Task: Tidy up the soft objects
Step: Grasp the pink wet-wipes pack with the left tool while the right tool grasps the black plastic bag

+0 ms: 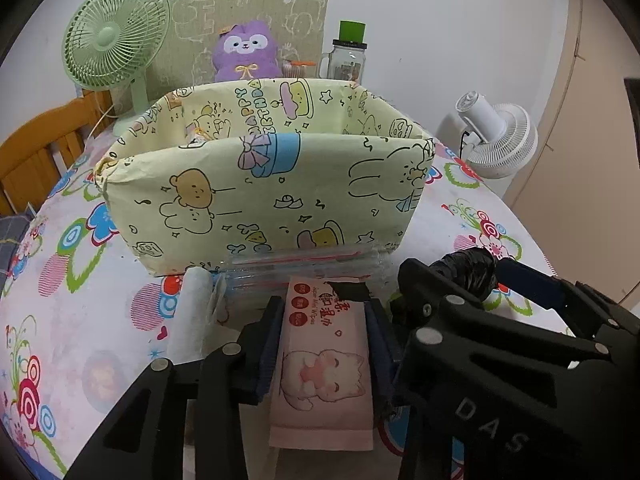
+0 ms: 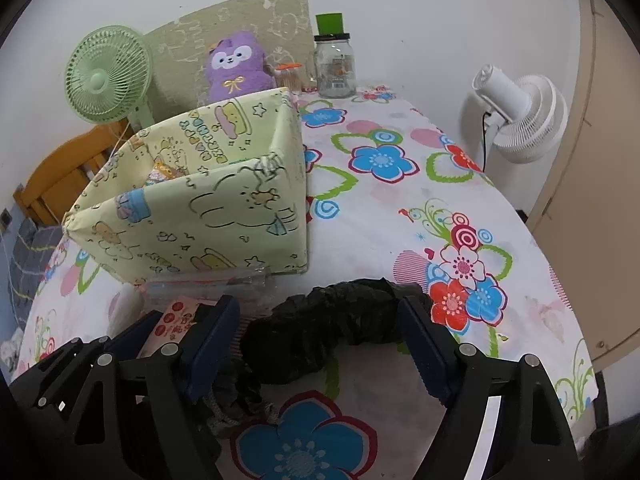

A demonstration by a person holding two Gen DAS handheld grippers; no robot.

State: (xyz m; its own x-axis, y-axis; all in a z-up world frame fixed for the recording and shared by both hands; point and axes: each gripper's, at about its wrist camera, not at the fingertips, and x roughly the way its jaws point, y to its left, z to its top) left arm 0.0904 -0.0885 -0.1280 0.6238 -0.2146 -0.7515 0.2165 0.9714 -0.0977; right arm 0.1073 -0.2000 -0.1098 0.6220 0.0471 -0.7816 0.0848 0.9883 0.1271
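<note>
Pink wipes pack sits clamped in the left gripper, just before the yellow box (cartoon-printed). The right gripper spreads wide around a black bundle on the tablecloth.

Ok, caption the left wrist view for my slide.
Left gripper clamps pink wet-wipes pack before the yellow cartoon-print fabric box.

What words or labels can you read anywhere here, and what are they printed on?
"HAPPY BIRTHDAY": inside wall of the yellow box.
"DAS": right gripper body, seen from the left camera.
Pink wipes pack: Chinese characters, small English line too blurred.
Glass jar label: too small.
</note>
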